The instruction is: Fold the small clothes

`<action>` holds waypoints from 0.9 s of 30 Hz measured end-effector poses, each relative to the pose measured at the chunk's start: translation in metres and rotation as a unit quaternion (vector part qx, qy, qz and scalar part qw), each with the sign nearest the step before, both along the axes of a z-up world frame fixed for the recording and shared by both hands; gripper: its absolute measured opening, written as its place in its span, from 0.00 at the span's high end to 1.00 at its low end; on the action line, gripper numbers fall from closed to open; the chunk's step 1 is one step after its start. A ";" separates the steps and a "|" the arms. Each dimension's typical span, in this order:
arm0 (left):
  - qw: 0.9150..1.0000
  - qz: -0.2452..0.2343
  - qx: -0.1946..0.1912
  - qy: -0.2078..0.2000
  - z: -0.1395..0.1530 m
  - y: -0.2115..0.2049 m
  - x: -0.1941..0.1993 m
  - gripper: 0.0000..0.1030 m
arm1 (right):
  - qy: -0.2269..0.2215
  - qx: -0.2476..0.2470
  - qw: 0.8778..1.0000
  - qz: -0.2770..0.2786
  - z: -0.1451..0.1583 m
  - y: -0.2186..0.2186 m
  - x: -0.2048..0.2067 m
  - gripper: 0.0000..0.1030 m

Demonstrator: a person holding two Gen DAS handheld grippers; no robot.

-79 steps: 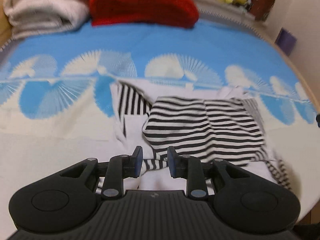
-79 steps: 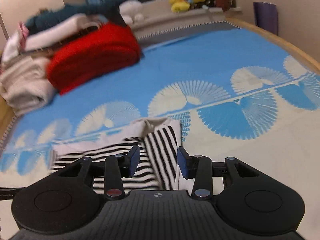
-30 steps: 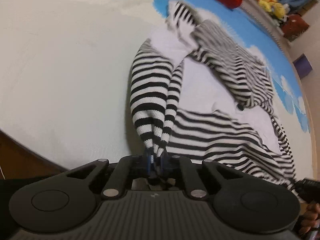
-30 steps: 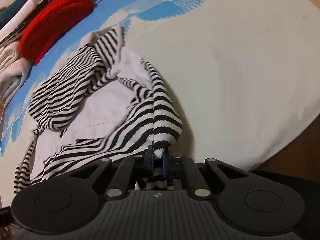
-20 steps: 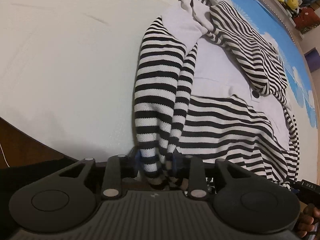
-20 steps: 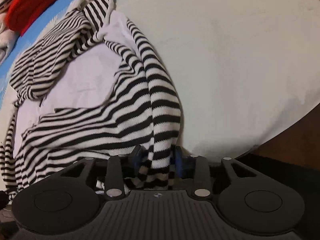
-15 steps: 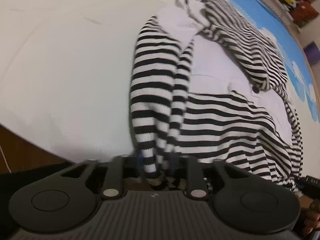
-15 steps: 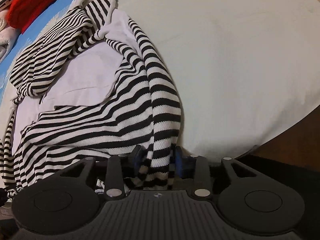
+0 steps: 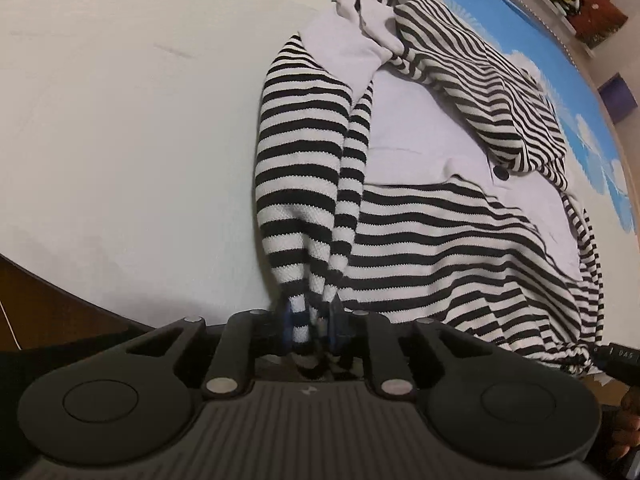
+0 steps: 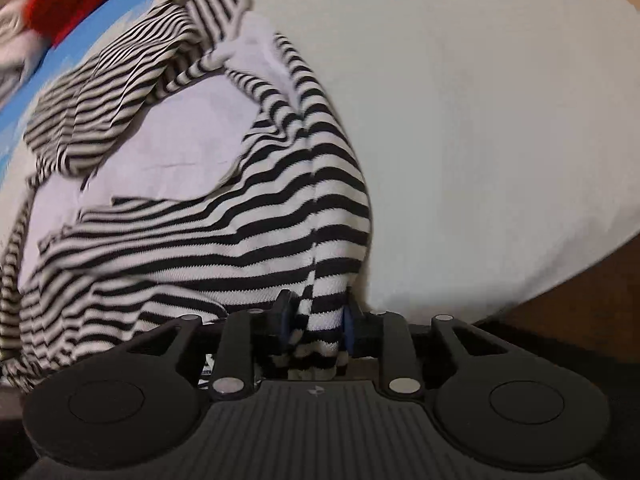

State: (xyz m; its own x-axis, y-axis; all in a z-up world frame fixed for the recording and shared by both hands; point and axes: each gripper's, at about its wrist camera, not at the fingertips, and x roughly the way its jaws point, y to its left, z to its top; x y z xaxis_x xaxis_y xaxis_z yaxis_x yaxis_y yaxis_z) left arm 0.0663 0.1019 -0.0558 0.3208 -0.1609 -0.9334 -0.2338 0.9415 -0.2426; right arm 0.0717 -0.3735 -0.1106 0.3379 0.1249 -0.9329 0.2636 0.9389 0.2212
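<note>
The bed cover (image 9: 120,140), pale near the grippers and blue with white fan shapes farther off, carries the whole garment. Ahead of both grippers lies the striped garment (image 9: 460,240), a black-and-white knit with plain white panels and one dark button (image 9: 500,172); its body spreads between the two grippers and its far end is bunched and rumpled. The knit appears soft, light and limp: it likely sags wherever unsupported and would slide little on the cloth beneath. Corners and hem edges seem the sound places to hold, since a pinch mid-panel would only gather a ridge.

The left gripper (image 9: 311,326) has a gathered striped fold rising from between its blue pads; its jaws have just been opening, and the cloth sits loosely bunched there, so whether the pads press on it cannot be told. The right gripper (image 10: 315,326) stands likewise, its jaws having just been opening and now parted about a striped fold that hangs between them, with a gap visible beside the left pad. A red folded pile (image 10: 76,0) lies far beyond the right gripper.
</note>
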 end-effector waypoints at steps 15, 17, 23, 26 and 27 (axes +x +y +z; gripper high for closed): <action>1.000 -0.009 0.011 -0.008 -0.001 -0.004 -0.001 0.83 | -0.013 0.003 1.000 0.004 0.004 0.002 0.000 0.86; 1.000 -0.013 0.012 -0.014 0.000 -0.005 -0.002 0.88 | -0.018 0.008 1.000 0.001 0.006 0.001 0.000 0.88; 0.998 -0.030 0.022 -0.048 0.014 -0.013 -0.005 0.93 | -0.070 0.030 0.997 -0.013 0.025 -0.009 -0.003 0.93; 0.996 -0.035 0.027 -0.072 0.034 -0.022 -0.010 0.94 | -0.097 0.045 0.994 -0.018 0.041 -0.018 -0.006 0.93; 0.995 -0.043 0.026 -0.082 0.043 -0.026 -0.012 0.94 | -0.108 0.051 0.993 -0.020 0.049 -0.022 -0.007 0.93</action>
